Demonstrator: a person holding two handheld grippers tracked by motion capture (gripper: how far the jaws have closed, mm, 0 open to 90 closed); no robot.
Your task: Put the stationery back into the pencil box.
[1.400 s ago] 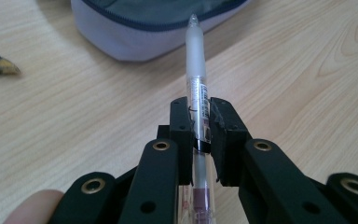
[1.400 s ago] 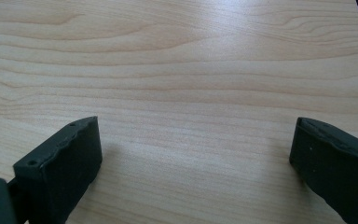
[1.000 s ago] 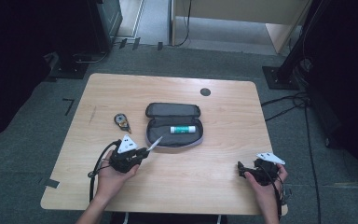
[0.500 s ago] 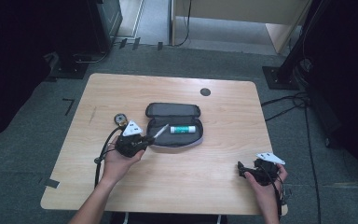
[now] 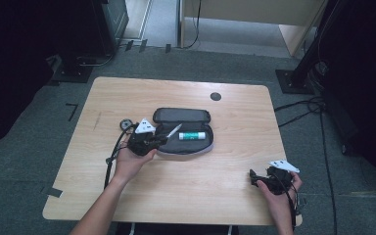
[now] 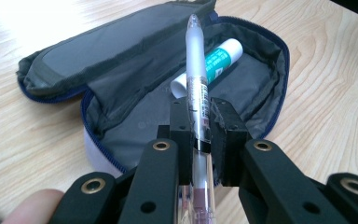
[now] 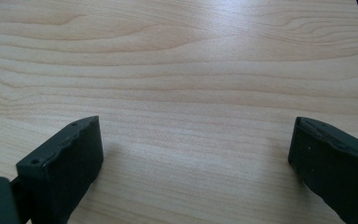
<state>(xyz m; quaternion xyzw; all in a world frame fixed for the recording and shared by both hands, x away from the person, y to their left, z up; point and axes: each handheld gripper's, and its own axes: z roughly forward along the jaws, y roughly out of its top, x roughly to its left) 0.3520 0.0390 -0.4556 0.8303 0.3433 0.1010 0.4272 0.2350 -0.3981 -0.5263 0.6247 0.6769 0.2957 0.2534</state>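
Grey carpet and dark stands surround a light wooden table [image 5: 127,98], with black cables trailing over the floor to one side. On the tabletop lies an open dark pencil case [image 5: 183,132], its lid flap folded back. In the left gripper view the case [image 6: 121,88] spreads out just beyond the jaw tips, and a white glue stick [image 6: 216,63] with a teal label rests inside it, ahead of the jaws and slightly to one side of them.

The left gripper [image 5: 149,140] sits at the near edge of the case, and its jaws are pressed onto a clear pen [image 6: 196,84]. The pen runs straight along the line of the jaws, clamped between the two pads near its lower half, with its tip reaching forward past them and over the open case. In the high view the pen [image 5: 174,130] juts from the gripper toward the glue stick [image 5: 192,135]. A small round dark thing [image 5: 125,124], too small to tell what it is, lies on the table just behind this gripper.

The right gripper [image 5: 262,180] rests near the front corner of the table, well apart from the case. Its jaws are spread wide, with bare wood [image 7: 191,93] between and ahead of them.
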